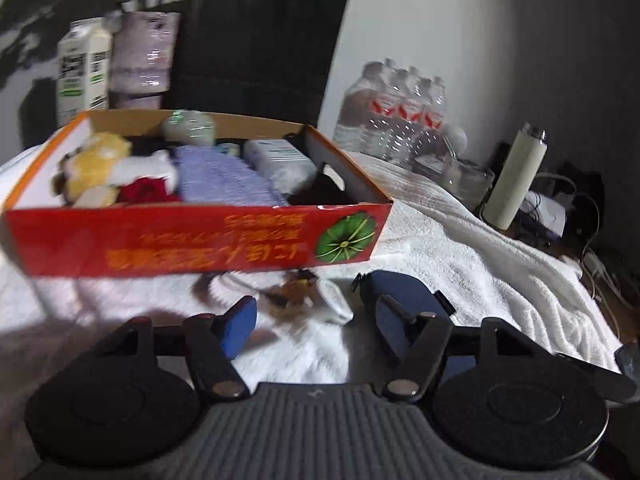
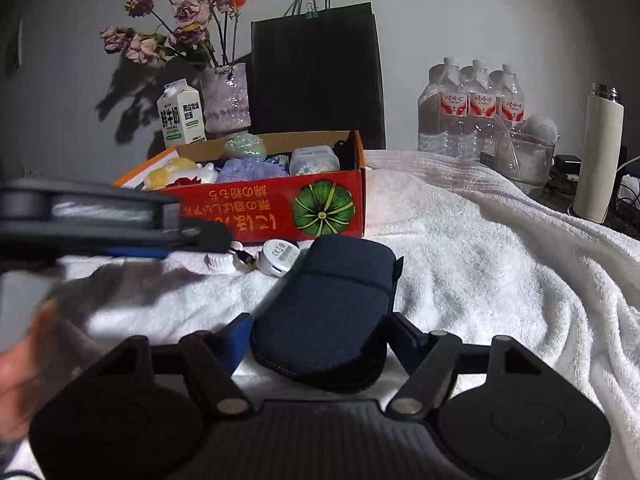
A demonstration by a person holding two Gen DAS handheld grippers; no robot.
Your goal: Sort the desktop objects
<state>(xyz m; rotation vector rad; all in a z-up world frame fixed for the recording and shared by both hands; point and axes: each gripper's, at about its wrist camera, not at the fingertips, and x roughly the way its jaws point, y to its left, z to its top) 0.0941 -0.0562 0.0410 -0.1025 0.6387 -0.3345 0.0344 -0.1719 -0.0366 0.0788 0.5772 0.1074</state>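
Left wrist view shows the left claw (image 1: 316,320) wide open with nothing in it, its two blue fingers (image 1: 240,326) apart above a white towel (image 1: 460,256) that covers the surface. Just past the fingers lie a few small things: a white round charger (image 1: 336,300) and a blurry brown bit I cannot make out. A dark blue pouch (image 1: 404,292) lies near the right finger, partly behind it. Farther back sits a red box (image 1: 192,240) with a green pumpkin picture on its side. Inside the box are a yellow and white soft toy (image 1: 100,168), a purple cloth (image 1: 224,176) and a white tub (image 1: 280,156). Behind the box stand a milk carton (image 1: 84,68) and a black bag (image 1: 260,44). To the right are water bottles (image 1: 396,108) and a tall white flask (image 1: 516,176). Right wrist view shows the right claw (image 2: 318,344) open, with the dark blue pouch (image 2: 328,308) lying on the towel (image 2: 500,264) between its fingers (image 2: 236,340); I cannot tell if the fingers touch the pouch. The white round charger (image 2: 278,256) sits just beyond the pouch, close to the front of the red box (image 2: 276,212). The left claw (image 2: 120,216) reaches in from the left side, blurry, in front of the box. Dried flowers (image 2: 180,20) stand in a vase (image 2: 226,96) beside the milk carton (image 2: 180,116). A glass bowl (image 2: 524,160) sits near the water bottles (image 2: 472,108) and the white flask (image 2: 598,152).
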